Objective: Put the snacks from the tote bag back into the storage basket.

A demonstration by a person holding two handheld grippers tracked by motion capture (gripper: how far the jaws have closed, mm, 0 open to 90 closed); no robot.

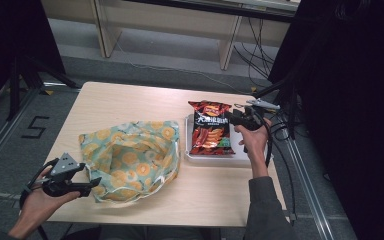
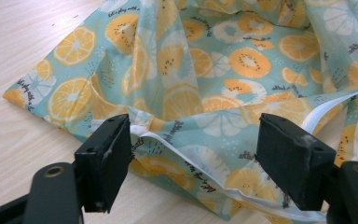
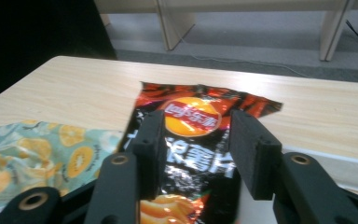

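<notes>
We list: table [image 1: 130, 97], its far-left surface bare; orange-print fabric bag [image 1: 130, 157], mouth agape, interior hidden; white tray [image 1: 240, 157] near the right edge, carrying our chip packet [image 1: 210, 128]. Left gripper [image 1: 92, 186] released at the bag's hem; right gripper [image 1: 228, 119] unclenched beside the packet.

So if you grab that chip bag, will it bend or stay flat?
The chip bag probably bends and crinkles: its shiny foil is already wrinkled at the top. It looks puffy, so likely light for its size. The glossy surface may slip between the right gripper pads, and hard squeezing could crush chips.
</notes>
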